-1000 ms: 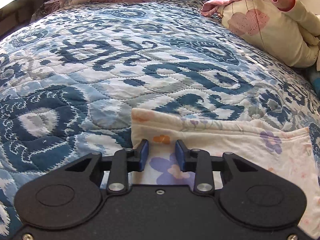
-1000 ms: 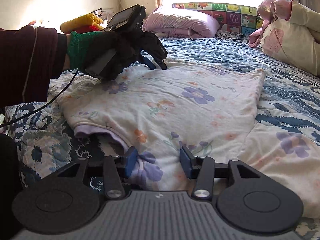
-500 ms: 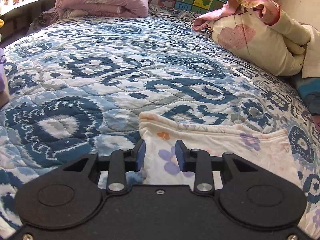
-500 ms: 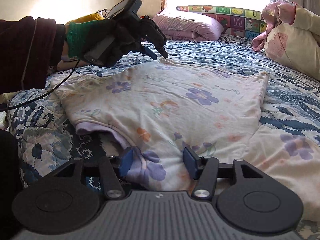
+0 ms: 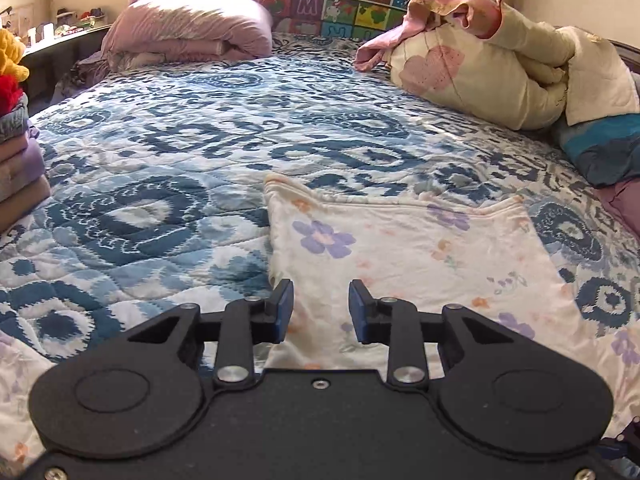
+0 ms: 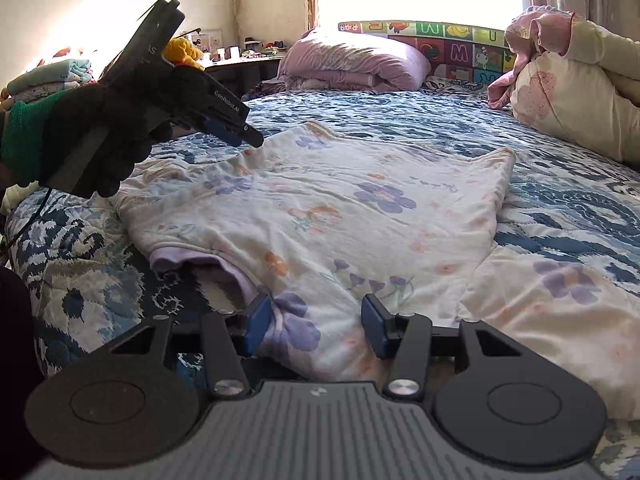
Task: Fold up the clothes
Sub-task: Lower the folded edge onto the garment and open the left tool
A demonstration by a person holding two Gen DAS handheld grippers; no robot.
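Observation:
A cream floral garment (image 6: 352, 216) with purple and orange flowers lies spread flat on the blue patterned quilt (image 6: 400, 120). Its lilac-trimmed neck opening (image 6: 200, 264) faces the right gripper. My right gripper (image 6: 316, 320) is open and low over the near edge of the garment, next to the neck opening. My left gripper (image 5: 320, 308) is open and empty, raised above the garment's far left part (image 5: 400, 248). In the right wrist view the left gripper (image 6: 240, 134) hangs in a gloved hand above the garment's left side.
A stack of folded clothes (image 5: 18, 168) stands at the left edge of the bed. A rolled lilac duvet (image 5: 188, 32) lies at the headboard. A cream bundle of bedding (image 5: 500, 76) fills the right side. Open quilt lies beyond the garment.
My left gripper has lifted up and back off the garment's far corner, with its jaws opened wider. My right gripper has stayed in place, open a little wider.

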